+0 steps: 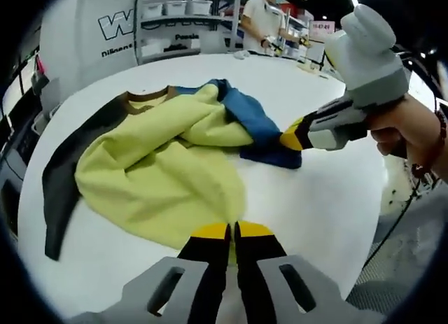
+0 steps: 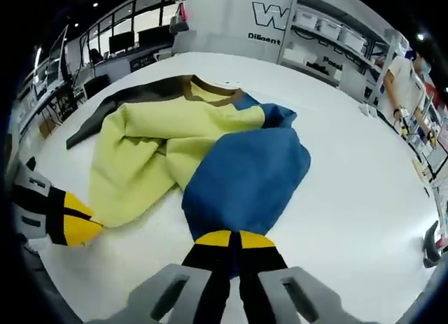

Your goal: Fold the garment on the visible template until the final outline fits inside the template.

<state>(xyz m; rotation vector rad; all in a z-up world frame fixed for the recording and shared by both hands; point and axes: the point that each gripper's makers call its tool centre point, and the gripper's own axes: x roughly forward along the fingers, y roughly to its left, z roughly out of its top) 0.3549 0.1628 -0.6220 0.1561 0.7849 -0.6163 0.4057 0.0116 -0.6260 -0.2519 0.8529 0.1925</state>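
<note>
Gripping a crumpled shirt [image 1: 161, 163] at two edges on a white round table [image 1: 329, 191]

Left gripper [image 1: 233, 233], jaws pressed together, pinches the near yellow hem; right gripper [image 2: 235, 241], jaws likewise closed, nips the blue sleeve's [image 2: 245, 177] near edge. Soft knit lies bunched between them, dark sleeve [image 1: 63, 177] trailing far left, brown collar [image 2: 210, 92] at the far side; long axis runs left to right. No template outline is discernible

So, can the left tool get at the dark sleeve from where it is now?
Probably yes. The left tool sits shut on the yellow hem, so it must let go first. The dark sleeve lies flat and uncovered on the table, and the right tool is over at the blue side.
</note>
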